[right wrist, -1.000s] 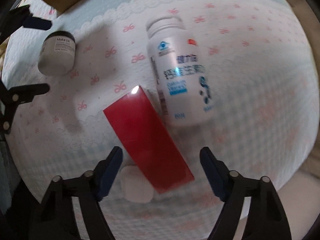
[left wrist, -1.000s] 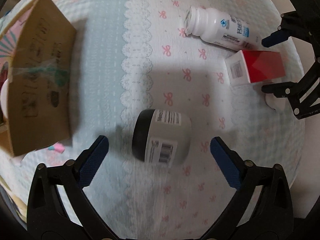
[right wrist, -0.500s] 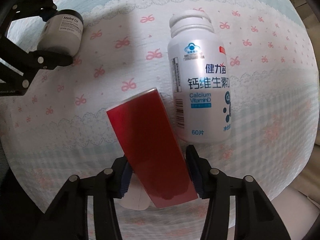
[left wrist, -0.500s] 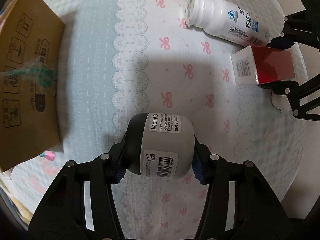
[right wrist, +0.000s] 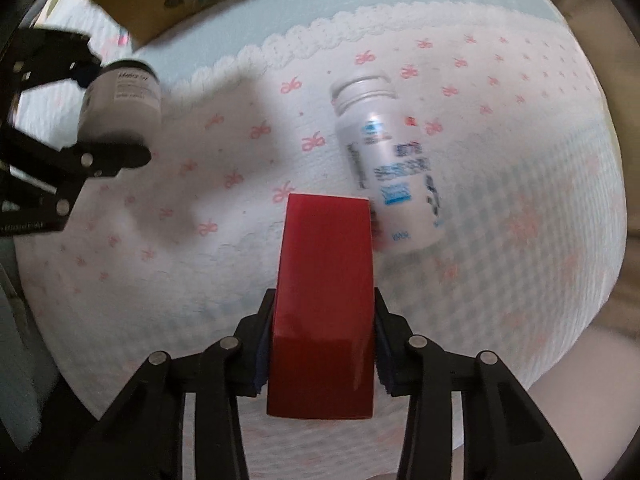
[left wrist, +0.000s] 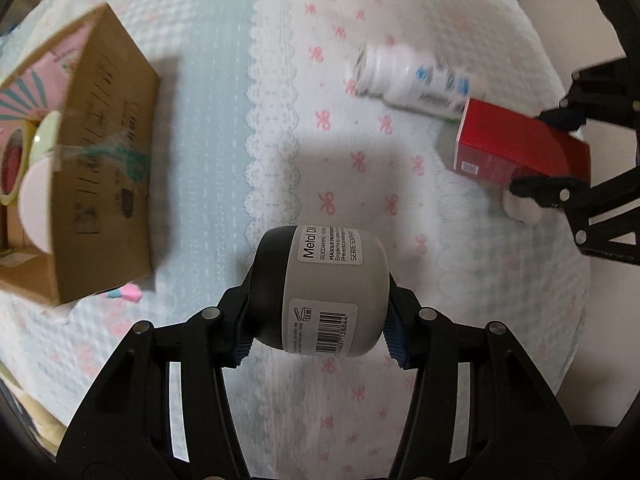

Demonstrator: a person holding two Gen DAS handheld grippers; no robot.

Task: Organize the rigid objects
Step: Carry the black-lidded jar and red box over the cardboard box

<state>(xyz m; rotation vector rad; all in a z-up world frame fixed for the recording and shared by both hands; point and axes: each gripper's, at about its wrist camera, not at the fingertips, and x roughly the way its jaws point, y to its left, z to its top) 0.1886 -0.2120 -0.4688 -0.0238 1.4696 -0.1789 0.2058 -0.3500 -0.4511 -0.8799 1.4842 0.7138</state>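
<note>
Gripping a grey jar (left wrist: 328, 292) sideways in the left gripper (left wrist: 320, 334), jaws clamped on its lid end and base, above the cloth (left wrist: 216, 128). Pinching a red box (right wrist: 326, 312) lengthwise in the right gripper (right wrist: 322, 356), jaws tight on both long sides. Lying just beyond the box, right of it: a white bottle (right wrist: 390, 168). Sitting far left of the jar: a carton (left wrist: 102, 152).

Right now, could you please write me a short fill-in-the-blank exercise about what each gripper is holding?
1. The left gripper is shut on the grey ____.
2. The right gripper is shut on a box coloured ____.
3. The white bottle on the bedspread lies on its ____.

Missing words: jar; red; side.
</note>
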